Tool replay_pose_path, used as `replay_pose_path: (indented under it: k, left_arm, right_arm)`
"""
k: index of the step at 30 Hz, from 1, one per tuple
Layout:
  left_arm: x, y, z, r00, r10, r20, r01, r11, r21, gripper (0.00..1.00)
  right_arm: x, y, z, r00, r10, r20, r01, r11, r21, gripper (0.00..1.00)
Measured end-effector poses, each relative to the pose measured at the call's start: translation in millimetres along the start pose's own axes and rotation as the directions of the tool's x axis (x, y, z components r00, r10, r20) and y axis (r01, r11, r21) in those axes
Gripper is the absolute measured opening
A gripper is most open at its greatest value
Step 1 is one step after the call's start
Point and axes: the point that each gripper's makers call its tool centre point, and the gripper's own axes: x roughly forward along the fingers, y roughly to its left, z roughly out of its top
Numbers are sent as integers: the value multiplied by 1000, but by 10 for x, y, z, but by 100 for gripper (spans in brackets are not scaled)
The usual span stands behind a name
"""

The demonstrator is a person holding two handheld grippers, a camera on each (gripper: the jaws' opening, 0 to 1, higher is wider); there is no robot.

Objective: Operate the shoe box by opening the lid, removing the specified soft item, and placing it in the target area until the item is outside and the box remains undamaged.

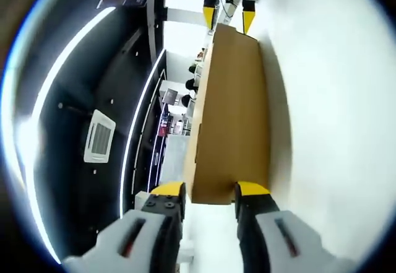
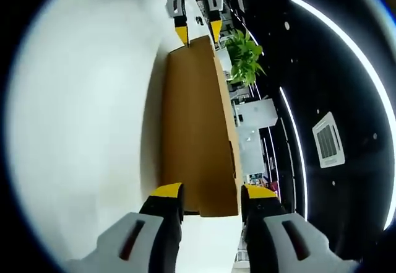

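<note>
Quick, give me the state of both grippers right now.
Left gripper: jaws apart, one each side of the end of the cardboard box; a firm grip cannot be told.
Right gripper: the same, at the box's other end.

The left gripper [image 1: 210, 192] has two black fingers [image 1: 166, 214] capped with yellow tips, each backed by a pale grey moulded shell with a dark slot marked in red. The right gripper [image 2: 210, 194] looks the same: black fingers [image 2: 162, 220], yellow tips, grey slotted shells.
</note>
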Motion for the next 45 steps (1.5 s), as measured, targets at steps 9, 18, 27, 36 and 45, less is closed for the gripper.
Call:
replay_pose_path:
  k: [9, 18, 27, 36, 45]
  left_arm:
    - [18, -2, -22, 1000, 10, -25, -10, 1000, 23, 30]
    - [13, -18, -16, 1000, 14, -25, -13, 999, 39, 29]
    - [6, -14, -16, 1000, 14, -29, -13, 1000, 19, 28]
    - [3, -3, -15, 1000, 3, -23, -2, 1000, 18, 28]
    - [-14, 40, -9, 1000, -2, -26, 1, 1000, -14, 28]
  right_arm:
    - [29, -52, -159, 996, -45, -76, 46, 999, 3, 32]
    - [31, -52, -208, 994, -73, -87, 69, 997, -42, 29]
    - [12, -61, -186, 993, -66, -100, 60, 996, -61, 27]
    - [2, -80, -182, 994, -49, -95, 44, 997, -59, 27]
    - [-9, -116, -176, 996, -35, -85, 32, 999, -40, 27]
